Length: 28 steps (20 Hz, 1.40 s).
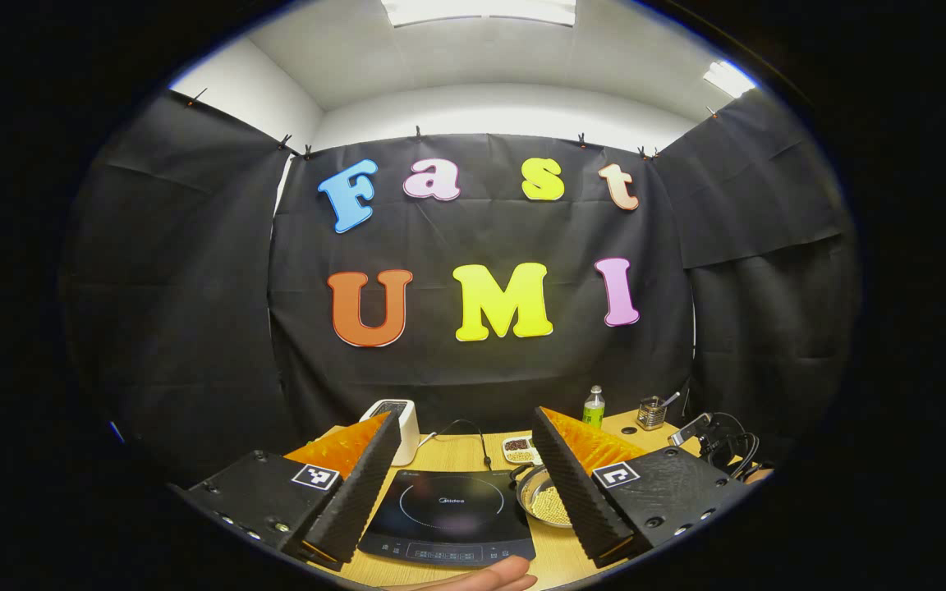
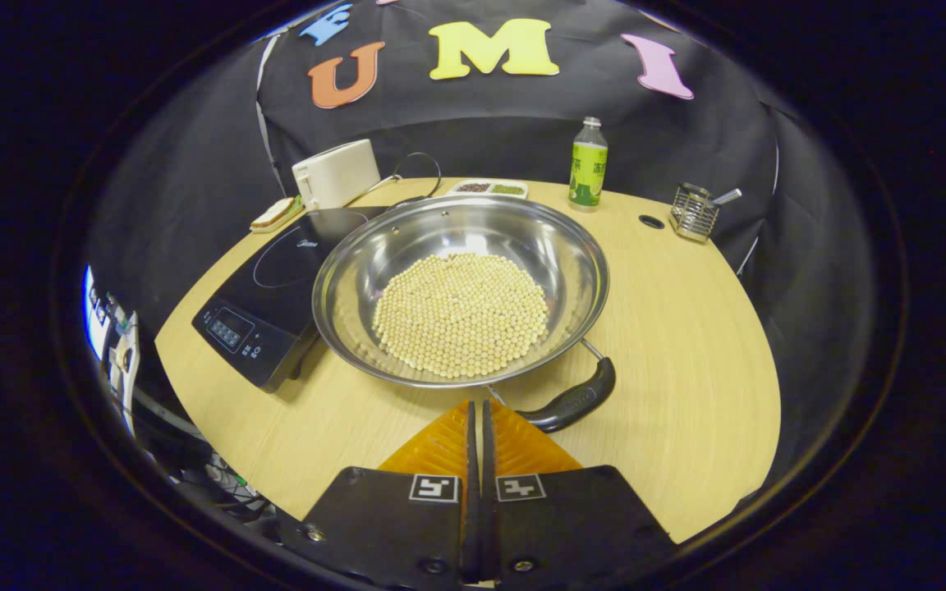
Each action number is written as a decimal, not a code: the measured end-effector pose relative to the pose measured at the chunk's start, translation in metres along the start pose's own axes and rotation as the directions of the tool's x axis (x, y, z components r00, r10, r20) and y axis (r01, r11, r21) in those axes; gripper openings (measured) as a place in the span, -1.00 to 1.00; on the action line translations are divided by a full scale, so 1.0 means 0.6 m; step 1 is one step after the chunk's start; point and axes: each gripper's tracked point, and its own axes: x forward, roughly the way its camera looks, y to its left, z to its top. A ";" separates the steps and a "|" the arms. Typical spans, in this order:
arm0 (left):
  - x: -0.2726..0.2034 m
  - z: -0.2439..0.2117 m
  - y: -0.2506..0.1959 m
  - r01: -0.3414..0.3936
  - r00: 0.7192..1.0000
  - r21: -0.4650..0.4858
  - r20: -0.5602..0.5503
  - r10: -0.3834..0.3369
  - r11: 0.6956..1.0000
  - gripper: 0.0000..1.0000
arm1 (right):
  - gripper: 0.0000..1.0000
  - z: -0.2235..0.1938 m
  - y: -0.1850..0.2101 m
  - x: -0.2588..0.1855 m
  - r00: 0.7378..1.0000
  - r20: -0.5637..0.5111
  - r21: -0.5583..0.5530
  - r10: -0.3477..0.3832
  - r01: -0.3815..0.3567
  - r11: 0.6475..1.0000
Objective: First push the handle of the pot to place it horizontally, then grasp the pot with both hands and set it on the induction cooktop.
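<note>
A steel pot [image 2: 461, 246] holding pale round beans [image 2: 461, 312] stands on the wooden table, right of the black induction cooktop [image 2: 276, 279]. Its black handle [image 2: 571, 402] lies at the near rim, slanting up to the right. My right gripper [image 2: 477, 406] is shut with nothing between its fingers; its tips sit just left of the handle's near end, by the rim. In the left gripper view, my left gripper [image 1: 465, 414] is wide open above the table's near side, with the cooktop [image 1: 448, 509] between its fingers and the pot [image 1: 547, 501] partly hidden behind one finger.
A white appliance [image 2: 337, 172], a small dish of beans [image 2: 489, 188], a green bottle [image 2: 588, 164] and a wire holder [image 2: 695, 213] line the table's back edge. A hand [image 1: 473, 579] shows at the table's near edge. Bare tabletop [image 2: 686, 328] lies right of the pot.
</note>
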 end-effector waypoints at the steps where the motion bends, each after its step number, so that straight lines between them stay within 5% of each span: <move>1: 0.000 0.000 -0.002 0.002 1.000 0.001 0.001 -0.002 1.000 0.92 | -0.98 0.001 -0.006 0.001 1.000 0.001 -0.004 -0.004 0.004 1.000; 28: 0.052 -0.036 -0.025 0.019 0.999 0.012 -0.036 -0.019 1.000 0.92 | -0.98 0.071 -0.151 0.037 0.988 0.009 0.040 -0.152 0.152 0.988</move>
